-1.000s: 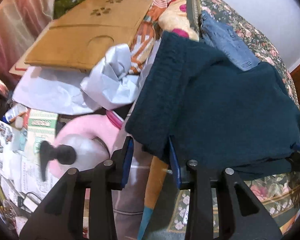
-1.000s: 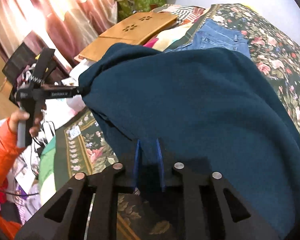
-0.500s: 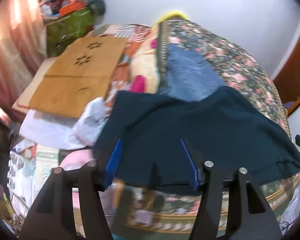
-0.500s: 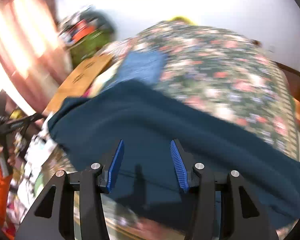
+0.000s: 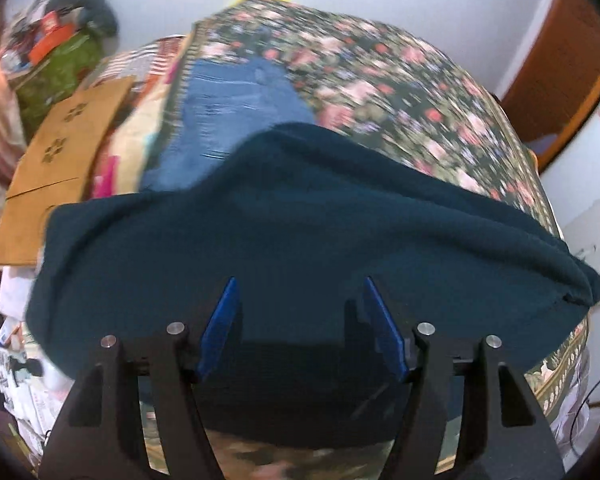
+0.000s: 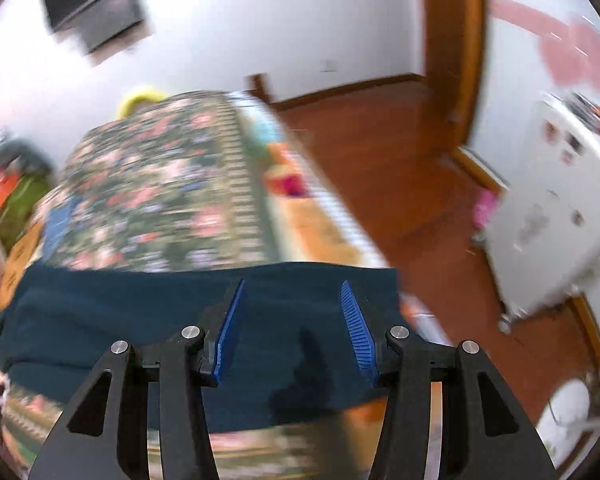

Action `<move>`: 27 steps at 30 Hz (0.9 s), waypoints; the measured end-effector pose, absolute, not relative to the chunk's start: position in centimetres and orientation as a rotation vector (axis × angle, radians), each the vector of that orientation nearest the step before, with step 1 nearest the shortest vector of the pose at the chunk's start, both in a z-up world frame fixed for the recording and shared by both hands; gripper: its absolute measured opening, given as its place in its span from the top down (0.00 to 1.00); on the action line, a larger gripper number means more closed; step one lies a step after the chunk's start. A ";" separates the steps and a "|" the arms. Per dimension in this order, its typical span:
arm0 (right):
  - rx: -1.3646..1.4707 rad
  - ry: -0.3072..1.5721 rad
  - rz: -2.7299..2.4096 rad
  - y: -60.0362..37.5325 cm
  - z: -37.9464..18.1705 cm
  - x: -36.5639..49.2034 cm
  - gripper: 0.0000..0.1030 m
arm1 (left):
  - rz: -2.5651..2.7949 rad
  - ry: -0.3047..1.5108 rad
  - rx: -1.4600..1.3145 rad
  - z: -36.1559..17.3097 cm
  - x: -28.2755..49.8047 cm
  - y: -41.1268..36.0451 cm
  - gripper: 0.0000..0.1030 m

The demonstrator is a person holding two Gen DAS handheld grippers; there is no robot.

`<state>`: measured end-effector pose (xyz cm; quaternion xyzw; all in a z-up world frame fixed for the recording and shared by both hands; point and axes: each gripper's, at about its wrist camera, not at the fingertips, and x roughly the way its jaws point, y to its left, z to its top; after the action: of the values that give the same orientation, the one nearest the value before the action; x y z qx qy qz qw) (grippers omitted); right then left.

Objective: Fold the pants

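Left wrist view: the left hand-held gripper hangs over the dark teal pants, jaws opening, gripping nothing. The pants lie across the near end of the floral bed, jeans at 11 o'clock. The right hand-held gripper stands parted and empty above the pants' 3 o'clock end.

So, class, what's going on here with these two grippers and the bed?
A person is folding dark teal pants on a floral bedspread with two handheld grippers. The left gripper is opening, nothing pinched between its pads; the right gripper is open and empty too. The pants lie folded across the bed's near edge, overlapping blue jeans.
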<state>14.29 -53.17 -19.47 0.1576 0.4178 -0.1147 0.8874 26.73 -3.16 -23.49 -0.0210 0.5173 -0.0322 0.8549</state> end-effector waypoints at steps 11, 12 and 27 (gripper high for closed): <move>0.497 0.999 -0.228 -58.6 -26.8 17.0 0.56 | -0.022 1.114 0.016 -26.4 27.2 -6.3 0.20; 0.500 1.014 -0.221 -58.5 -27.4 16.7 0.56 | -0.018 1.118 0.007 -26.5 27.3 -6.2 0.18; 0.438 1.026 -0.109 -56.6 -28.9 16.4 0.56 | 0.018 1.113 -0.002 -26.8 27.3 -6.0 0.10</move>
<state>16.37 -56.63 -28.88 0.2076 0.4865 -0.0516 0.8471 27.33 -6.00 -26.85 -0.0009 0.5283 0.0087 0.8490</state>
